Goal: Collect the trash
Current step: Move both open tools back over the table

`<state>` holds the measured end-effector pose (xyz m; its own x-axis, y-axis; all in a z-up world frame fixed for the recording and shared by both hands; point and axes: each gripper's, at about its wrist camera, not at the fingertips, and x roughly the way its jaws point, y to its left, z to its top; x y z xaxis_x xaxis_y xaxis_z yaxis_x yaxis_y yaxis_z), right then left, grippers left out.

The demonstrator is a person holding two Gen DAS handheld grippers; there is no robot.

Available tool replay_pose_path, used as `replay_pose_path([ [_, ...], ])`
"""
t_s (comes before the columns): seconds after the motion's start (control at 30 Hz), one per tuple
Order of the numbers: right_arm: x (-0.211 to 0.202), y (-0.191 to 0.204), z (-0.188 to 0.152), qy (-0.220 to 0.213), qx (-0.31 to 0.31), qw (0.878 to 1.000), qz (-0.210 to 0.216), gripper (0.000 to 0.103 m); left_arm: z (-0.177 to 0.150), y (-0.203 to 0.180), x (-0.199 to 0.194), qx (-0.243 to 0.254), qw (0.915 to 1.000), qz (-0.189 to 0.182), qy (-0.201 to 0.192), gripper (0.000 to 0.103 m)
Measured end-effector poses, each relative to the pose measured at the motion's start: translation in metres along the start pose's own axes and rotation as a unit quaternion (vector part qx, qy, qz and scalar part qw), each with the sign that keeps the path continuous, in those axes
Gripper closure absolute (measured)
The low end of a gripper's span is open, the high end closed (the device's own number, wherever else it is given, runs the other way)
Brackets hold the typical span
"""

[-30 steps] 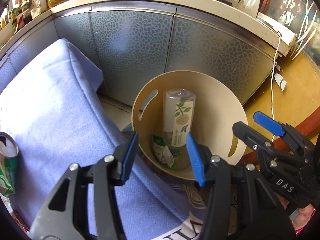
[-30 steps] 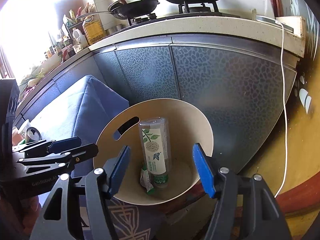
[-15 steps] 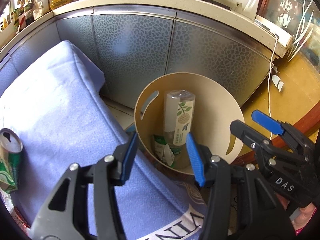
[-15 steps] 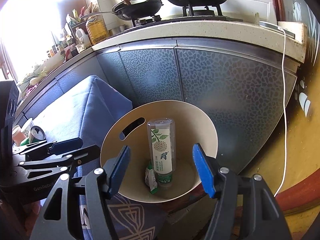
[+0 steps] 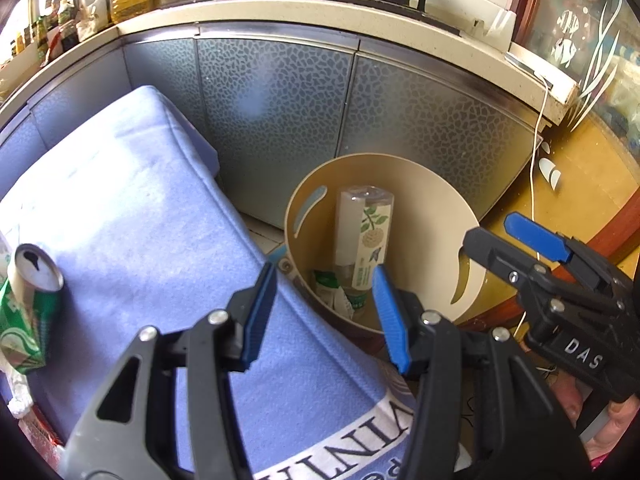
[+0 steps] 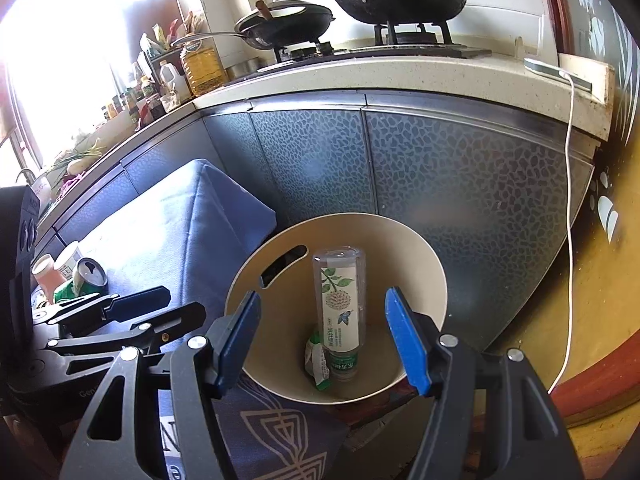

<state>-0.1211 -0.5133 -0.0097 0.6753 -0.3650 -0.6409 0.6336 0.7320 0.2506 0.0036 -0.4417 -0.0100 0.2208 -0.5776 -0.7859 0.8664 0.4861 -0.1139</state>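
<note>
Both grippers have lifted back from the bin [image 5: 432, 200]; left gripper [image 5: 324, 312] and right gripper [image 6: 324, 344] hang half-open, empty. The can [image 5: 28, 300] stands upright at the blanket's [image 5: 140, 216] left edge, nearer the left gripper

Left gripper [image 5: 324, 312], right gripper [image 6: 322, 344]: black plastic frames, blue finger pads [image 5: 390, 320], silver screws; white "DAS" lettering on the right one.
</note>
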Motion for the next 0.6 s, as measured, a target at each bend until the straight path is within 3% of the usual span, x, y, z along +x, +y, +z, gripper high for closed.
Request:
replay_pose_path([
  [0.3,-0.001,0.04,0.001,0.0,-0.029,0.999,0.028,0.038,-0.025,0.029,-0.034,-0.028,0.9991,0.017,-0.026,0.055],
  [0.6,0.005,0.098,-0.01,0.03,-0.072,0.993,0.092,0.043,-0.085,0.07,-0.096,-0.035,0.9957,0.052,-0.069,0.055],
])
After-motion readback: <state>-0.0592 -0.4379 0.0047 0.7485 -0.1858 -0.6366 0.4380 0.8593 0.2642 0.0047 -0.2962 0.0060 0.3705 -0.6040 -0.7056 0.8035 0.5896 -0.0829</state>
